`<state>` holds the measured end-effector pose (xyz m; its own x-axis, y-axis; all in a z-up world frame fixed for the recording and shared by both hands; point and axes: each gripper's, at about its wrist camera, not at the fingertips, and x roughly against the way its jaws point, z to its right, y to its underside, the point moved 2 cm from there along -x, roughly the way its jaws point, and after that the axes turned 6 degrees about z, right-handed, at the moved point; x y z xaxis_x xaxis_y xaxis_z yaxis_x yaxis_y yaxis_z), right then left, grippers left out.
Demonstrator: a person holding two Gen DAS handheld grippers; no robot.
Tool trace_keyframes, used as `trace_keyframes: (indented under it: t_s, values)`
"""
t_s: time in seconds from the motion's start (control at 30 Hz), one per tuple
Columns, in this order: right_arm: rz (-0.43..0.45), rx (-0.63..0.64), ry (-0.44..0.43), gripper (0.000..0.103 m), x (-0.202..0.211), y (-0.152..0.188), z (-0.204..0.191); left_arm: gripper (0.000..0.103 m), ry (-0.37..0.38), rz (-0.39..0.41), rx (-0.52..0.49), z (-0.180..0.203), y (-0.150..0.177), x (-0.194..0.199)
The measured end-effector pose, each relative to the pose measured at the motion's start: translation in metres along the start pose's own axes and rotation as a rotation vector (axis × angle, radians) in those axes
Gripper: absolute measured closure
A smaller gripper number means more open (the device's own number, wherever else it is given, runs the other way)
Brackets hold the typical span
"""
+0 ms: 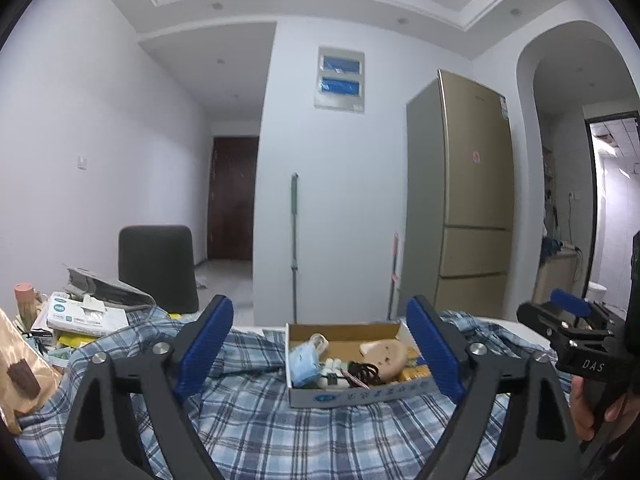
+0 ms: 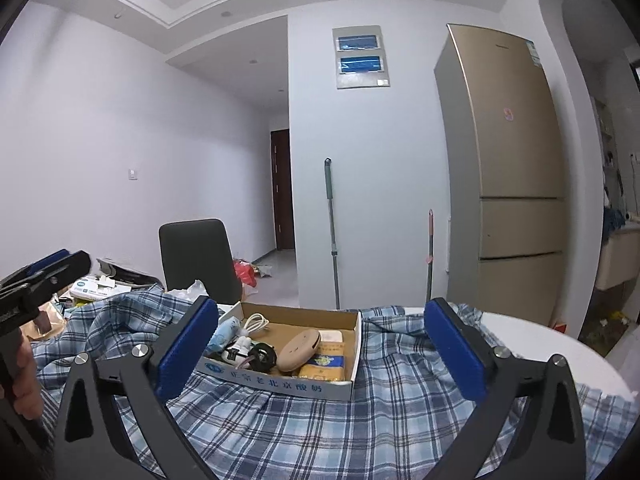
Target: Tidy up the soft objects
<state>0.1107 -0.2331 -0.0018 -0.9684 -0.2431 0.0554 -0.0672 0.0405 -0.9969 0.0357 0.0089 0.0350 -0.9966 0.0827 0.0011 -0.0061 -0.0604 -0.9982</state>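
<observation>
- We see the left gripper [image 1: 320, 350] w/ its blue-padded fingers [image 1: 206, 346] spread wide, nothing between them; it hangs above the plaid shirt [image 1: 256, 424].
- Right gripper [image 2: 320, 354] same: fingers [image 2: 186, 350] wide apart, holding nothing, over the same blue checked cloth.
- The shirt lies rumpled across the white table [image 2: 532, 336], covering most of it; bare tabletop shows only at the right.
- A shallow cardboard box [image 1: 352, 394] sits on top of the shirt, approx. centred ahead of both grippers.
- In the box: a folded blue face mask [image 1: 306, 364] at its left end, a white cable [image 2: 256, 323], a black cord [image 2: 262, 354], a tan oval case [image 2: 298, 350], a yellow packet [image 2: 324, 366].
- Left of the shirt we note a tissue box [image 1: 86, 314] on a pile of papers, plus a brown paper bag [image 1: 24, 368] at the table's edge.
- Bkgd: dark chair [image 2: 198, 258] behind the table, gold fridge [image 2: 508, 168] at right, mop handle [image 2: 332, 232] leaning on the wall.
</observation>
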Motion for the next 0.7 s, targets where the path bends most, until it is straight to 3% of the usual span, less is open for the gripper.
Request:
trace_keyframes:
  t_s: [0.03, 0.1, 0.3, 0.7]
  values:
    - [-0.006, 0.003, 0.005, 0.0, -0.001, 0.004, 0.001, 0.012, -0.008, 0.02, 0.003, -0.002, 0.004, 0.002]
    - [-0.031, 0.007, 0.005, 0.0, -0.004, 0.012, 0.001, 0.0, -0.03, 0.049, -0.009, -0.003, 0.01, 0.003]
    - [-0.021, 0.037, -0.003, 0.0, 0.002, 0.014, -0.005, 0.0, -0.037, 0.024, -0.047, -0.003, 0.029, -0.002]
    - [-0.033, 0.03, 0.006, 0.0, 0.002, 0.016, -0.002, 0.0, -0.04, 0.006, -0.018, -0.01, 0.037, -0.007]
